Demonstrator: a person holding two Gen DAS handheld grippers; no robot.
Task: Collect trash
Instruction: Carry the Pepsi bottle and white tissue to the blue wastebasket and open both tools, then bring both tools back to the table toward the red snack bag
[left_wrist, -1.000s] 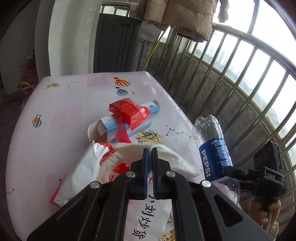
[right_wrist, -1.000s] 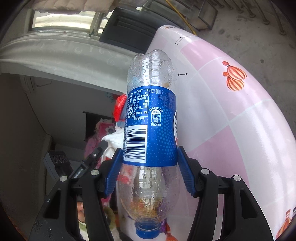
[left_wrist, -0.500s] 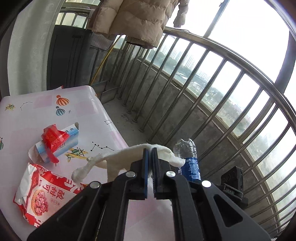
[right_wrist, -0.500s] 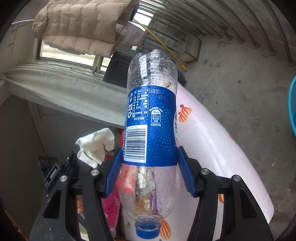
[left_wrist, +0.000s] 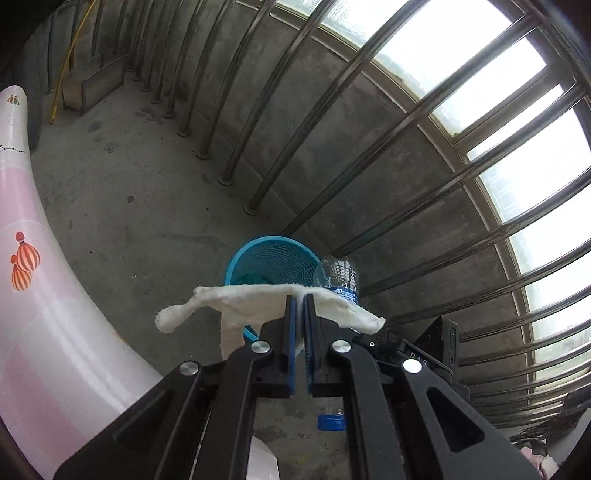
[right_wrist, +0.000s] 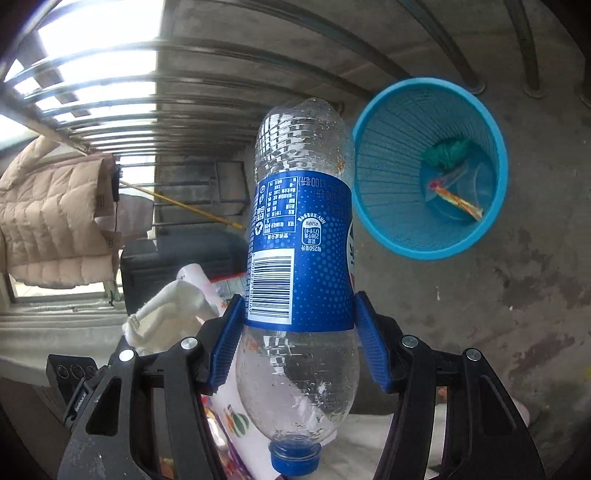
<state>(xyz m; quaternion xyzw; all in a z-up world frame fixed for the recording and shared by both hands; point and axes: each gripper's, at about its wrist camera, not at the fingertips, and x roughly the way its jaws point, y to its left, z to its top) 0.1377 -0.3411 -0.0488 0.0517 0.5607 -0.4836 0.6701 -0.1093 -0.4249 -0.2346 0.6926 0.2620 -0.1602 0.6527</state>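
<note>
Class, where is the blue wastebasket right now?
The blue wastebasket stands on the concrete floor by the railing, right of the Pepsi bottle in the right wrist view and beyond the white tissue in the left.

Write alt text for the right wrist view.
The right gripper clamps an empty blue-labelled plastic bottle, cap toward the camera. A blue mesh bin holding some litter stands on the concrete floor beyond, to the right.

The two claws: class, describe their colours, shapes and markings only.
Both the left claw and right claw have matte black angular linkage arms joined by round silver rivets. The fingers carry blue ribbed pads. The right unit's black housing bears white lettering "DAS".
</note>
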